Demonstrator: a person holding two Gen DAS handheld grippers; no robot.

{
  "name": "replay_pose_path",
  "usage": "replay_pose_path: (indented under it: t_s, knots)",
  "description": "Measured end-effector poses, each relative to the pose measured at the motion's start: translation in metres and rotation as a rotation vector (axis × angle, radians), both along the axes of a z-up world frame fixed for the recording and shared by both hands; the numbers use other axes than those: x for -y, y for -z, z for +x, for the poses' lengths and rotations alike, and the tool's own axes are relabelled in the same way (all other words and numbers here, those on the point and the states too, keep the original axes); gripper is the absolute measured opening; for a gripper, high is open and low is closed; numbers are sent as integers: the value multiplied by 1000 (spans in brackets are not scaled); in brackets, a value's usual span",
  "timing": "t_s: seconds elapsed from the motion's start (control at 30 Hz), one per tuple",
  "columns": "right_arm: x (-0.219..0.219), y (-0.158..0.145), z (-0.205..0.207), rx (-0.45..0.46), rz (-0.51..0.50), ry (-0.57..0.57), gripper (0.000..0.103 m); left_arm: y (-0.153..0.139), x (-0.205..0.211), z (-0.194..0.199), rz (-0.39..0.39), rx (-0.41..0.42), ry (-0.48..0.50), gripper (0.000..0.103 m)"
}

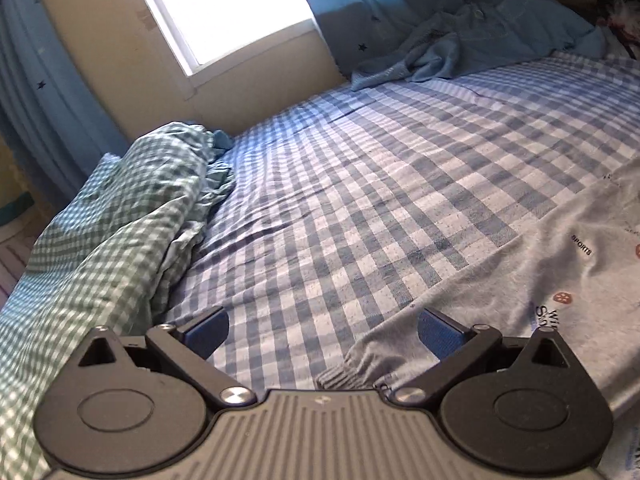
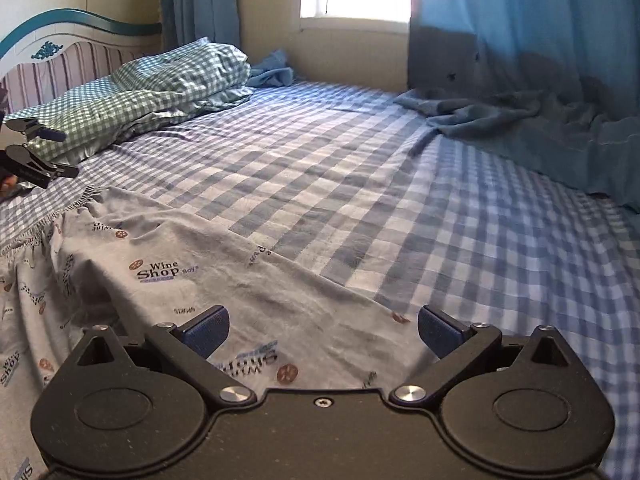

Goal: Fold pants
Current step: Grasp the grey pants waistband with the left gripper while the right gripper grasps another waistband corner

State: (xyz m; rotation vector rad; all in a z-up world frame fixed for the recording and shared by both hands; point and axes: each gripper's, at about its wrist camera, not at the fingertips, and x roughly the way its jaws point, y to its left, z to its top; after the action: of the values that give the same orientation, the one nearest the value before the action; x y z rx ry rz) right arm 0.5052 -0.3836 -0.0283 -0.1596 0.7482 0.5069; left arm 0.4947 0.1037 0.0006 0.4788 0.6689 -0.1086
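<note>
Grey printed pants (image 2: pixel 224 280) lie spread on the blue checked bed sheet (image 2: pixel 360 168), partly hanging over the near edge. In the left wrist view the pants (image 1: pixel 520 288) fill the lower right, with a ribbed cuff (image 1: pixel 340 376) just in front of my left gripper (image 1: pixel 322 334), which is open and empty. My right gripper (image 2: pixel 323 334) is open and empty, low over the pants' near end. The left gripper also shows at the far left of the right wrist view (image 2: pixel 60 152), open beside the pants' gathered waistband (image 2: pixel 76 204).
A green checked quilt and pillow (image 2: pixel 160 92) lie at the head of the bed, also in the left wrist view (image 1: pixel 120 220). A blue blanket (image 2: pixel 520 128) is bunched by the curtain and wall. A striped headboard (image 2: pixel 60 64) stands at the left. A window (image 1: pixel 224 8) is behind.
</note>
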Motion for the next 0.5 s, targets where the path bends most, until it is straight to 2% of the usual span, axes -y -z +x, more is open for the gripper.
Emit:
replay_pose_path:
  t_s: [0.13,0.23,0.3,0.43,0.47,0.5]
  knots:
    - [-27,16,43,-39,-47,-134,90,21,-4,26,-16,-59,88,102]
    - [-42,29,62,-57,-76,-183,83,39,-9,41,16,-106,77,99]
    - [-49,37,76,-87,-63,-197,74,49,-13,47,11,-146,70,96]
    - [-63,46,87,-138,-71,-272,59,62,-20,52,-18,-228,127,91]
    - [-65,47,88,-145,-77,-291,57,63,-21,52,-19,-232,140,87]
    - [-67,48,89,-151,-83,-301,52,62,-21,52,-30,-248,151,76]
